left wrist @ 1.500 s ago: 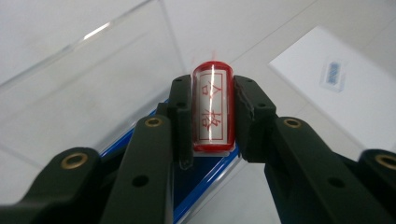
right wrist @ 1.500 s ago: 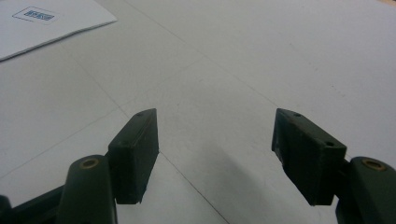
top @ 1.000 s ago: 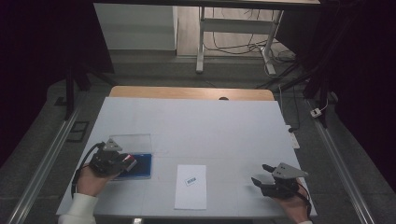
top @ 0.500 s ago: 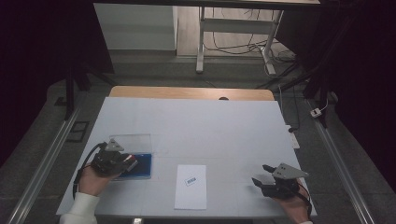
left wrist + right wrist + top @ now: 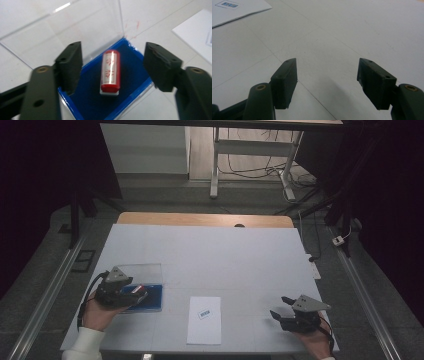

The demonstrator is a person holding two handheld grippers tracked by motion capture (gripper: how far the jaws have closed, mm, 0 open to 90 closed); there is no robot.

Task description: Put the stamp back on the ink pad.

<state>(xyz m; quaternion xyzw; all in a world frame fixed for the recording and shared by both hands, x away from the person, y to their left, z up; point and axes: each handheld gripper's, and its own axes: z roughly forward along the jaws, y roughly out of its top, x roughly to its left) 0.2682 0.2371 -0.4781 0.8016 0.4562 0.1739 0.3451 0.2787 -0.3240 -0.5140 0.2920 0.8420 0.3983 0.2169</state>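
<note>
Left gripper (image 5: 112,72) jaws just opened wide, red stamp (image 5: 110,72) free between them in blue tray (image 5: 135,72) (right gripper (image 5: 327,82) gapes empty): withdraw straight back, no nudging.

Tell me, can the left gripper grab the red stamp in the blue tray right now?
Probably yes. The left gripper has just been opening, and its jaws stand apart on either side of the red stamp, which lies in the blue tray with nothing covering it.
</note>
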